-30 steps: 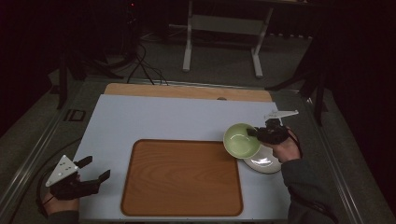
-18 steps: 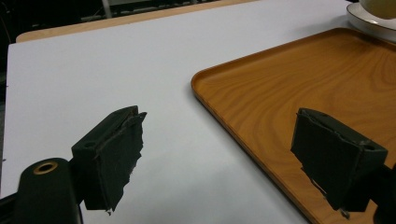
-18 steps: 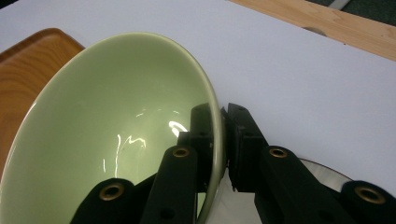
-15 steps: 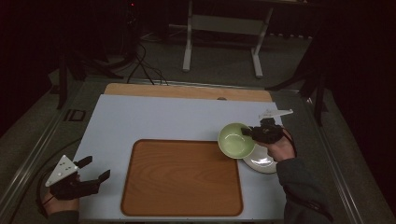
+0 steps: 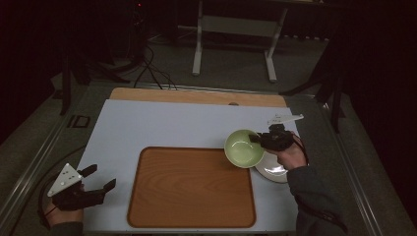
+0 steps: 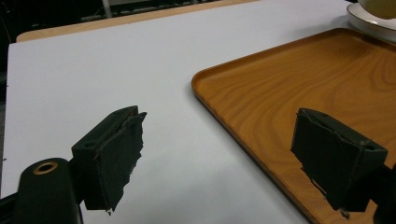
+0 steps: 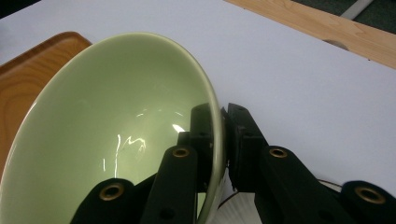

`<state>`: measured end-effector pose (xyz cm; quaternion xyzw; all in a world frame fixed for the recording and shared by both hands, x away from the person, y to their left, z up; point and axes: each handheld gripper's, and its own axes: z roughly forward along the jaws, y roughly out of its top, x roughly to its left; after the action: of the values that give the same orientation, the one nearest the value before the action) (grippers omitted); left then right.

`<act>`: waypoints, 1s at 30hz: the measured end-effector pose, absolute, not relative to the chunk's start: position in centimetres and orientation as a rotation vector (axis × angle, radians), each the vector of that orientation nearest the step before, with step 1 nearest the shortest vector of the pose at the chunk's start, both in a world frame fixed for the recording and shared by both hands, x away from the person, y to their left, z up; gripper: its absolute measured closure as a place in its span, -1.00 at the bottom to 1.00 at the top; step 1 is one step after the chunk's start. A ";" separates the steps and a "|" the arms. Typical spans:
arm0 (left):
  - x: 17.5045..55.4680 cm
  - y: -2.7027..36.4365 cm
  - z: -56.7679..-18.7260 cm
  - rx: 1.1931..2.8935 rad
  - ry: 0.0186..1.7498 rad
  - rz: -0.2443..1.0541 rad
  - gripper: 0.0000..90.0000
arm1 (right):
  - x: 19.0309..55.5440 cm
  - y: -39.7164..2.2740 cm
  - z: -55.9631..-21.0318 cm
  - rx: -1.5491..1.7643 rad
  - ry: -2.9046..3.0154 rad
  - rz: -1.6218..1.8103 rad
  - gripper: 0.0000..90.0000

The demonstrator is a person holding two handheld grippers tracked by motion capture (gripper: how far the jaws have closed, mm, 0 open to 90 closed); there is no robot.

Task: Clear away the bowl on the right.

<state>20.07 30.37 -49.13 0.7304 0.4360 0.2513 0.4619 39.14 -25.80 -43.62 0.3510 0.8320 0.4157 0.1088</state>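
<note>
Your right gripper (image 5: 259,139) has carried the green bowl (image 5: 242,148) leftward since the earlier frames, off the white plate (image 5: 273,171) toward the wooden tray (image 5: 191,187). Its jaws are clamped on the bowl's rim, right of centre in the high view. Your left gripper (image 5: 101,178) idles wide open, empty, lower left. Next, probably, set the bowl on the tray.

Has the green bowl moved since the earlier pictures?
Yes. The green bowl, held by the right gripper, has shifted left off the white plate toward the wooden tray.
</note>
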 end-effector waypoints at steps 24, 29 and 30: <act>20.0 30.5 -49.2 1.796 1.075 0.620 -0.64 | 38.7 -23.0 -44.0 0.955 2.509 1.243 0.81; 20.0 30.5 -49.2 1.791 1.076 0.619 -0.64 | 38.7 -22.5 -44.1 0.945 2.520 1.242 0.81; 20.0 30.5 -49.2 1.792 1.076 0.618 -0.64 | 38.7 -22.4 -44.1 0.942 2.521 1.243 0.81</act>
<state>20.03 30.49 -49.15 0.7290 0.4377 0.2515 0.4624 38.68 -22.42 -44.12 0.3165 0.8471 0.4176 0.0885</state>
